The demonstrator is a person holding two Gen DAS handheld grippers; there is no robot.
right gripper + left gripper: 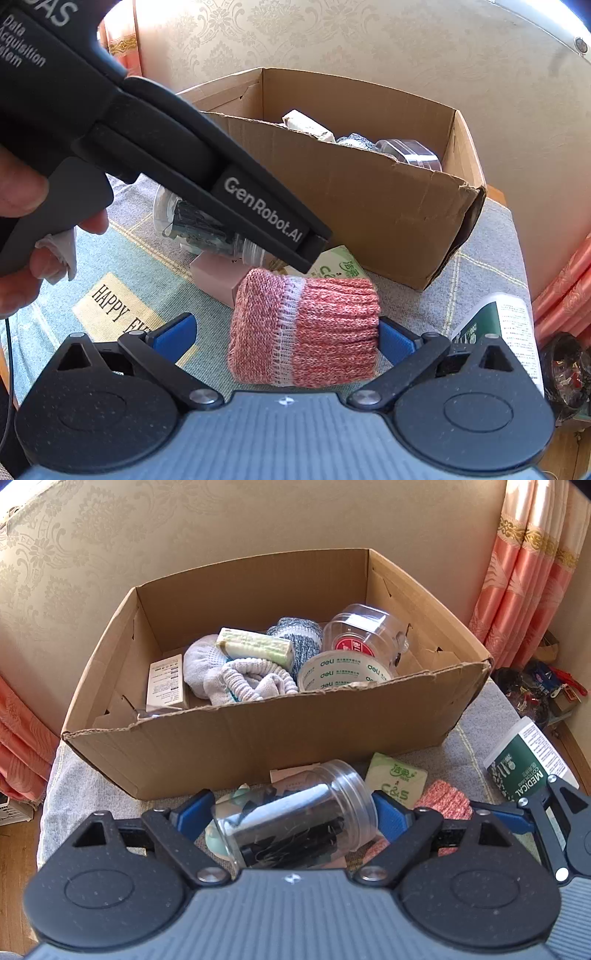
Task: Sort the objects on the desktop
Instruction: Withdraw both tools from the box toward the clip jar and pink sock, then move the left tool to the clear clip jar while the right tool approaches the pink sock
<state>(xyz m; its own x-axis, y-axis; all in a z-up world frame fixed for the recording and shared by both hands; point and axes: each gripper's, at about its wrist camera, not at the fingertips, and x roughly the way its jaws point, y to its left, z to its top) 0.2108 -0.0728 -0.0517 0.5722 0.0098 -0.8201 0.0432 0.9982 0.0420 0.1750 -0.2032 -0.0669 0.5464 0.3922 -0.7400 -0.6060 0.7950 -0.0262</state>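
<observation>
Cloth-topped table (480, 280): you're pre-grasp, left gripper (291, 812) open round jar (295, 823), right gripper (284, 339) open round sock (306, 332); close, lift to box (258, 753) at 12.

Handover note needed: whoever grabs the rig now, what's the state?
Left gripper: jaws wide around the clear jar of binder clips, which lies on its side; whether the pads press it can't be told.
Right gripper: jaws around the rolled pink sock, gap on the left side, not clamped.
Done: cardboard box already holds tape roll, white socks, soap bar, small carton, clear tub.
Left: jar, pink sock, tissue pack, green-labelled swab tub, pink box.
</observation>
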